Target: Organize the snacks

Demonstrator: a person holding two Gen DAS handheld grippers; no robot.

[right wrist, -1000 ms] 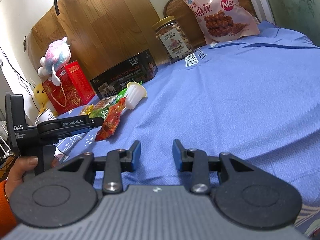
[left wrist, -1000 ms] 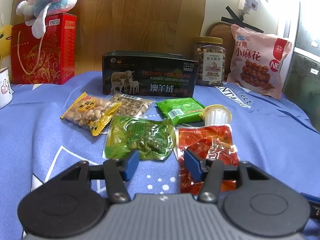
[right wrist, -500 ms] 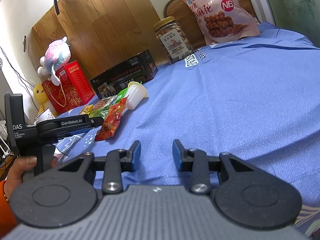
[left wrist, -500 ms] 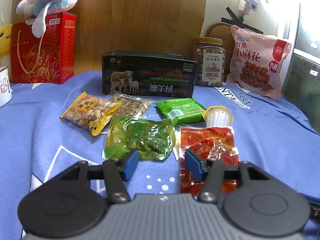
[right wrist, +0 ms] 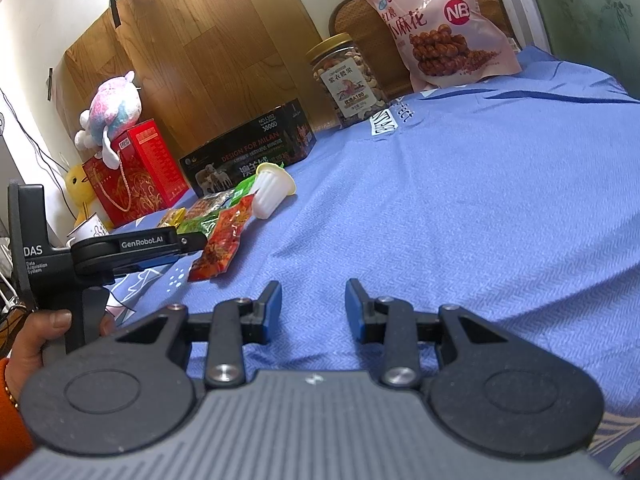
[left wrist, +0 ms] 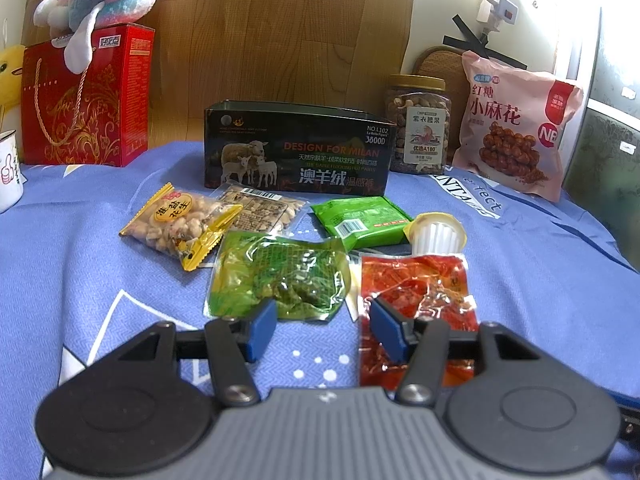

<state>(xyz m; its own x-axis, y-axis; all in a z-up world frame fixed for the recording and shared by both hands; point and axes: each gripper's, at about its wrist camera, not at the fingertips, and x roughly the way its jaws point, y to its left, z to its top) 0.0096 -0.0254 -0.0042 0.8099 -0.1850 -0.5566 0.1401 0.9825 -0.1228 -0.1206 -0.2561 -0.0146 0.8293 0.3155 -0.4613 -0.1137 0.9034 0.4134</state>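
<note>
Left wrist view: left gripper (left wrist: 323,330) spread wide, empty, above green packet (left wrist: 278,278) and red packet (left wrist: 416,300); right gripper (right wrist: 313,309) wide, empty, over blue surface (right wrist: 480,220).

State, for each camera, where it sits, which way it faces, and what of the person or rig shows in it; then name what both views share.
Left wrist: on the left gripper, low over the blue cloth, facing the snack packets and dark box; only its own open fingers show.
Right wrist: on the right gripper, facing across bare cloth toward the back wall; its open fingers, the left gripper and the left hand show.
Shared: box, nut jar, pink bag, red packet.
</note>
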